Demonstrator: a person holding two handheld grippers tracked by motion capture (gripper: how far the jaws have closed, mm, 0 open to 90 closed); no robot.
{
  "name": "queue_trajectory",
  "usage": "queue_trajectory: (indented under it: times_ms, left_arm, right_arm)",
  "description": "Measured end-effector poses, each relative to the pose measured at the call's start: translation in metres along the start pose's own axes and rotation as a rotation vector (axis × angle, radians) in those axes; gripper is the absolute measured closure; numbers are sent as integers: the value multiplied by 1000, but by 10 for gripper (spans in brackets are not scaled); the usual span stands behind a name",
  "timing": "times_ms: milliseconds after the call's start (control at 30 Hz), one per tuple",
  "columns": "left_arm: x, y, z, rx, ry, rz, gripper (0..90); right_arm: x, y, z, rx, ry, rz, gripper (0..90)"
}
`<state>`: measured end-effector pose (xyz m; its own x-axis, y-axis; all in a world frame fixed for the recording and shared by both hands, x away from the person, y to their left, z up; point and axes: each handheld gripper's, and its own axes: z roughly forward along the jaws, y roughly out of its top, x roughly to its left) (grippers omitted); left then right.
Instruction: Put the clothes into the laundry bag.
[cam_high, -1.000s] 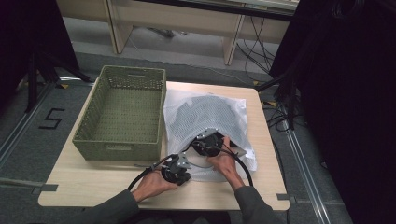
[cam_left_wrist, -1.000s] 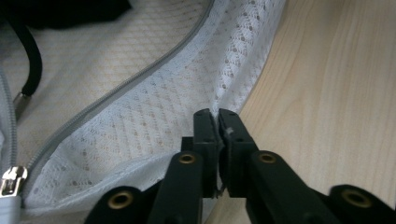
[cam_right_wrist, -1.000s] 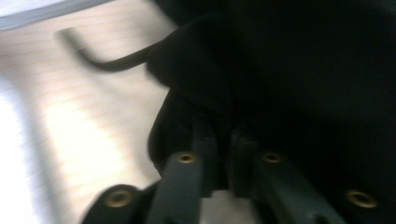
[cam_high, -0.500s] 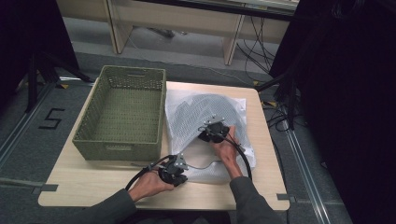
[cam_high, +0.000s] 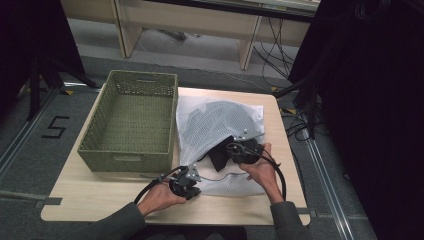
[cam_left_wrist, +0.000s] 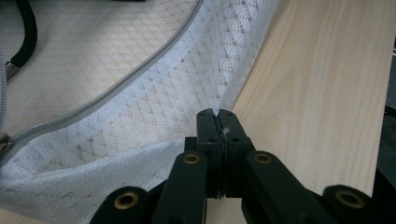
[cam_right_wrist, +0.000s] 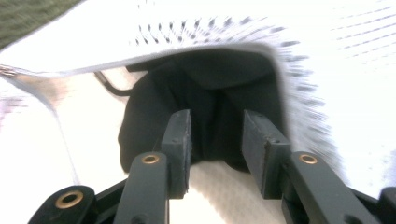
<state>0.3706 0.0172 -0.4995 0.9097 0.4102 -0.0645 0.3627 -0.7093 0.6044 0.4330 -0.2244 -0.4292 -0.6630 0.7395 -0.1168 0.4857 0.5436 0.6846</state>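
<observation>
On my wooden table (cam_high: 115, 200) the olive basket (cam_high: 131, 122) stands at the left, a "5" (cam_high: 55, 127) marked on the floor beside it, and just right of it lies the white mesh bag (cam_high: 210, 120), its near half partly covered by my hands. My left gripper (cam_high: 192, 181) is pinched tight on the bag's near edge beside the zipper (cam_left_wrist: 93, 102), while my right gripper (cam_high: 235, 150) stands with jaws apart at the bag's mouth, facing the black cloth (cam_right_wrist: 205, 107) whose far part is hidden inside the mesh.
</observation>
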Motion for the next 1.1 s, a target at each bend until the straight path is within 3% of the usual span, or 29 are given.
queue_trajectory:
  times_ms: [67, 100, 133, 167, 233, 367, 400, 433, 467, 533, 567, 633, 667, 700, 733, 800, 833, 867, 900, 933, 967, 1000, 1067, 1100]
  left_arm:
    - [0, 0, 0, 1, -3, -2, 882]
    - [0, 0, 0, 1, -3, -2, 881]
    - [0, 0, 0, 1, -3, -2, 881]
    - [0, 0, 1, -7, -5, -10, 881]
    - [0, 0, 1, -10, -7, -19, 880]
    - [0, 0, 1, -11, -7, -20, 879]
    - [0, 0, 1, -12, -7, -20, 878]
    - [0, 0, 1, -9, -5, -14, 878]
    - [0, 0, 1, -8, -4, -16, 878]
    - [0, 0, 0, 0, -2, -7, 878]
    - [0, 0, 0, 0, -2, -7, 879]
    - [0, 0, 0, 1, 0, -9, 879]
    - [0, 0, 0, 4, 1, -9, 880]
    - [0, 0, 0, 5, 0, -13, 880]
    - [0, 0, 0, 6, 1, -15, 880]
    - [0, 0, 0, 6, 4, -16, 880]
    - [-1, 0, 0, 5, 7, -15, 880]
    - [-4, 0, 3, -33, 8, -56, 880]
    - [-4, 0, 3, -33, 8, -56, 880]
    - [-4, 0, 3, -36, 10, -59, 879]
    - [-4, 0, 3, -35, 11, -58, 880]
    - [-4, 0, 3, -35, 11, -58, 879]
    - [-1, 0, 0, 1, 9, -20, 879]
    - [-1, 0, 0, 1, 9, -20, 878]
  right_arm:
    - [-3, -2, -14, -27, -28, 1, 639]
    - [-6, -3, -19, -56, -70, -10, 639]
    - [-6, -3, -19, -56, -70, -10, 639]
    - [-15, 0, -24, -99, -127, -23, 643]
    - [-20, 2, -24, -148, -162, -17, 645]
    - [-21, 8, -17, -152, -131, -44, 637]
    - [-20, 9, -8, -142, -72, -72, 639]
    - [-20, 10, -3, -130, -67, -96, 656]
    - [-20, 10, 1, -121, -85, -97, 733]
    - [-21, 10, 4, -110, -63, -118, 896]
    - [-20, 10, 1, -107, -63, -97, 900]
    - [-19, 12, -4, -105, -36, -105, 900]
    - [-12, 15, -20, -95, 7, -78, 900]
    - [-12, 15, -20, -95, 7, -78, 900]
    - [-8, 17, -33, -63, 81, -60, 900]
    - [-4, 11, -34, -21, 144, -49, 900]
    - [-4, 11, -34, -21, 144, -49, 900]
    - [-1, 1, -23, 54, 168, -49, 900]
    - [-1, 1, -23, 54, 168, -49, 900]
    - [3, -15, -2, 142, 173, -31, 900]
    - [6, -22, 10, 205, 176, -50, 900]
    - [6, -22, 10, 205, 176, -50, 900]
    - [7, -34, 29, 293, 183, -70, 900]
    - [6, -33, 28, 290, 181, -66, 900]
